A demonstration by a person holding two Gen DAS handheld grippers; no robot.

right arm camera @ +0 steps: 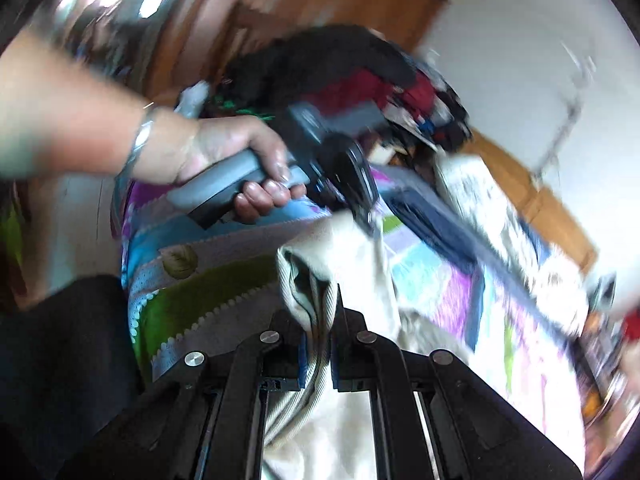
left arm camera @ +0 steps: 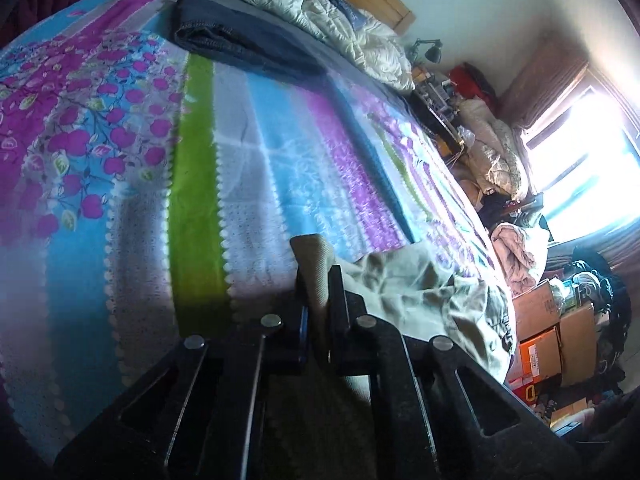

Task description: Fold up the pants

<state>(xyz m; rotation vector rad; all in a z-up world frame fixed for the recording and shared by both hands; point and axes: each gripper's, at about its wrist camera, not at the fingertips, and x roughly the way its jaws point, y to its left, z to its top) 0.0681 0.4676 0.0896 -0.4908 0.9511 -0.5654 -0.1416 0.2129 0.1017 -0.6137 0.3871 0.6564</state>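
Note:
Beige pants (left arm camera: 420,284) lie crumpled at the near right edge of the colourful bedsheet (left arm camera: 260,140). My left gripper (left arm camera: 318,276) is shut on a folded edge of them that sticks up between its fingers. In the right wrist view, which is motion-blurred, my right gripper (right arm camera: 320,312) is shut on the ribbed waistband of the same pants (right arm camera: 360,264). A hand (right arm camera: 240,152) holds the left gripper (right arm camera: 366,216) just beyond, pinching the pale cloth. The pants hang lifted between the two grippers over the bed edge.
Folded dark blue jeans (left arm camera: 240,40) lie at the far side of the bed, beside a rumpled pale duvet (left arm camera: 340,20). Cardboard boxes (left arm camera: 552,332) and heaped clothes (left arm camera: 496,148) crowd the floor on the right, below a bright window (left arm camera: 592,152).

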